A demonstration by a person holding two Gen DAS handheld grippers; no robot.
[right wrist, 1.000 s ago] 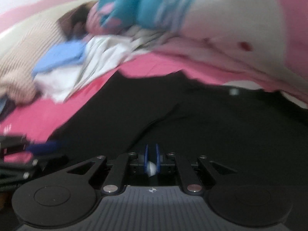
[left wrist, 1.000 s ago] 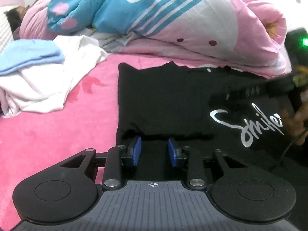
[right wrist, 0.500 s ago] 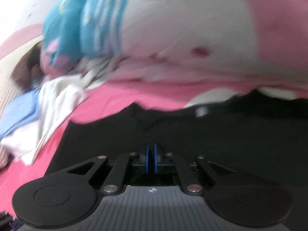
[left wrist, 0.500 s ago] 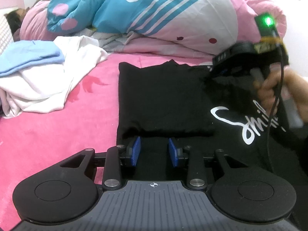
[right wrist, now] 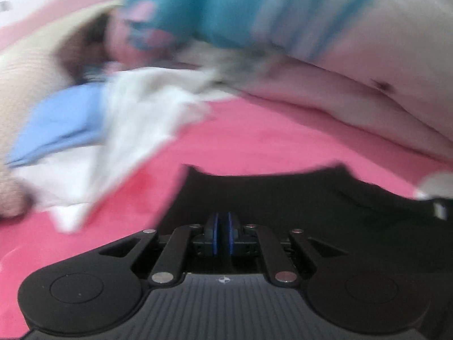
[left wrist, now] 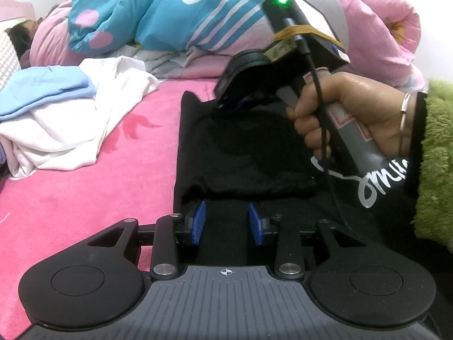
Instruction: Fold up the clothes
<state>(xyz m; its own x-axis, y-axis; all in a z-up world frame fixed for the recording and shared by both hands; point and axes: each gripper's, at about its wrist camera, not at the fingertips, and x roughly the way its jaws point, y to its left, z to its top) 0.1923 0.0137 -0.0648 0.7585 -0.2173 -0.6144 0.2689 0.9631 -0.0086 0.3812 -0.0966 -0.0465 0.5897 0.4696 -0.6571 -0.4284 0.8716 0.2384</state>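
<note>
Now, from left to right in the left wrist view: white clothes sit heaped at upper left, the left gripper waits released over the black shirt at centre, and the right gripper, clenched, has swung across to the shirt's top edge, apparently carrying a fold leftward.

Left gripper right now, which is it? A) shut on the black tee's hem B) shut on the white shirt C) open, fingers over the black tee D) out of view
C: the left gripper shows a clear gap between its blue pads, with the black tee lying under and ahead of them; nothing is pinched.
</note>
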